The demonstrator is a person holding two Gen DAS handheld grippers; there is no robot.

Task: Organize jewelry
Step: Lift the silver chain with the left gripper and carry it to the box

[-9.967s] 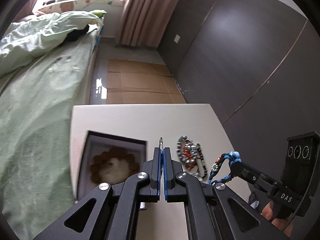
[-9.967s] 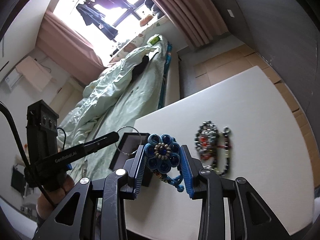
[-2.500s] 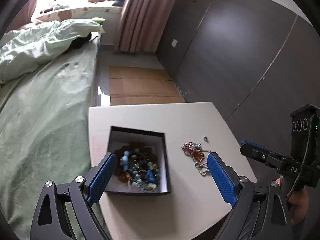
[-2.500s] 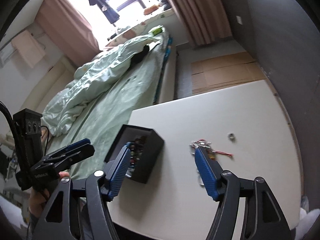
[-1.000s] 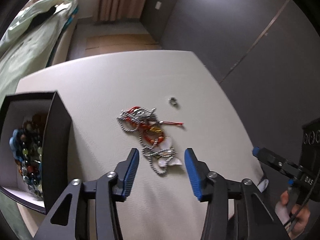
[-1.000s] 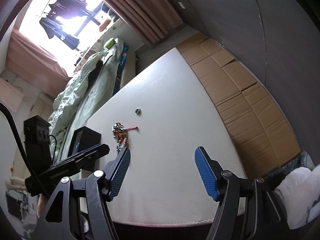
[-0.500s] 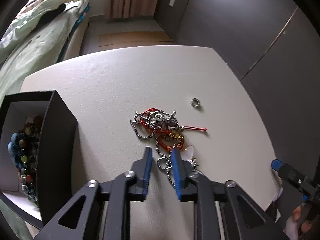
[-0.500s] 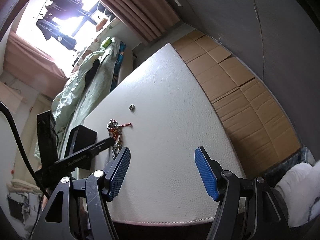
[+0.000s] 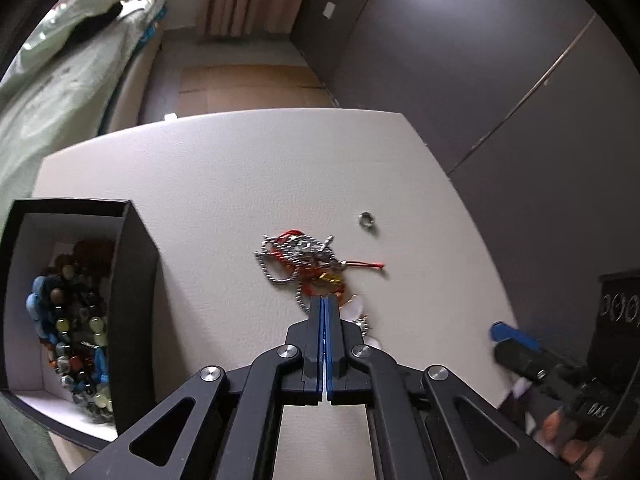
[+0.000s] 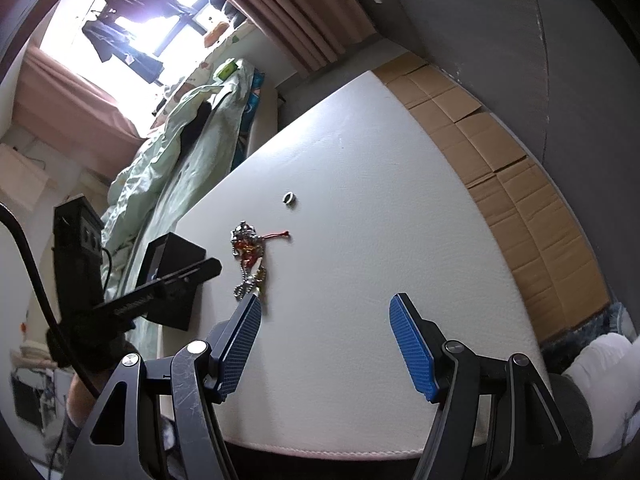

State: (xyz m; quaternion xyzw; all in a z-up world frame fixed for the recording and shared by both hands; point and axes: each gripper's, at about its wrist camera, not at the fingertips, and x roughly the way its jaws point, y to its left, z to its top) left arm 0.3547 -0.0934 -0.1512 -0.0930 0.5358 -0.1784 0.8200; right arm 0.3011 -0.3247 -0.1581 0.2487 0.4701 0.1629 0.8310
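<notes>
Jewelry tangle (image 9: 308, 264) sits mid-table (image 9: 240, 168), silver chain + red cord + a gold bit, and we've got the left gripper (image 9: 324, 308) right at its near end. Jaws pressed together, blue pads flush; chain runs under the tips, but we can't tell if a link is actually pinched. From the right wrist cam the left gripper (image 10: 212, 268) hovers just beside the tangle (image 10: 250, 256), w/ white lettering on its arm too blurred to read.

Small ring (image 9: 366, 220) lies apart from the tangle, toward the far right; same ring (image 10: 289, 199) shows in the right view.

Black box (image 9: 132, 280) at table's left edge, open top, white lining, full of beads (image 9: 76, 320), blue, green, brown.

Right gripper (image 10: 324, 344) hangs over the near table edge, pads well apart, nothing between them. In the left view its body (image 9: 560, 372) shows "DAS", seen upside down, at far right, a hand (image 9: 568, 440) below it.

Bed (image 10: 168, 160) w/ green duvet behind, cardboard (image 10: 520, 184) on the floor.
</notes>
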